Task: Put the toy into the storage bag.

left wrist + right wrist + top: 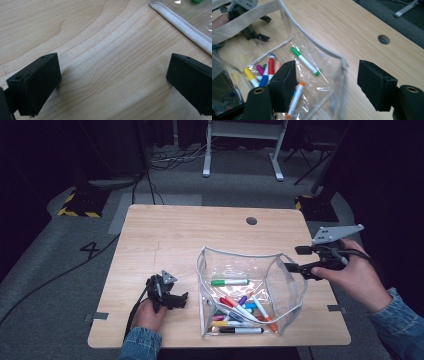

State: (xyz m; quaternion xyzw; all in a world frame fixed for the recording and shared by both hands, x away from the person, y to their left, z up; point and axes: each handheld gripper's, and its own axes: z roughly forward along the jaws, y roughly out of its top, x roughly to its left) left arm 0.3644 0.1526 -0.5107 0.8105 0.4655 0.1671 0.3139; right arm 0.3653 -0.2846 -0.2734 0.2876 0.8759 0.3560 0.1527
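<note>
1. Here, the clear plastic pouch sits at the lower centre of the high view, on the wooden table, its white-edged mouth standing open.
2. The markers lie heaped at the pouch's near end; they overlap, so their count and some colours are hard to make out through the glare of the plastic.
3. One green marker lies apart from the heap, nearer the pouch's middle.
4. In the left gripper view the pouch is cut off at the upper right corner, with its white edge and a sliver of green showing.
5. The left gripper rests low on the table at the lower left of the high view, just beside the pouch, the hand behind it; its jaws stand apart over bare wood.
6. The right gripper is held above the table at the right, pointing towards the pouch's right edge. Its jaws are wide apart with nothing clamped; in the right gripper view the pouch's corner stands between them, unpressed.
7. The person's denim sleeves are cut off by the bottom edge.
</note>
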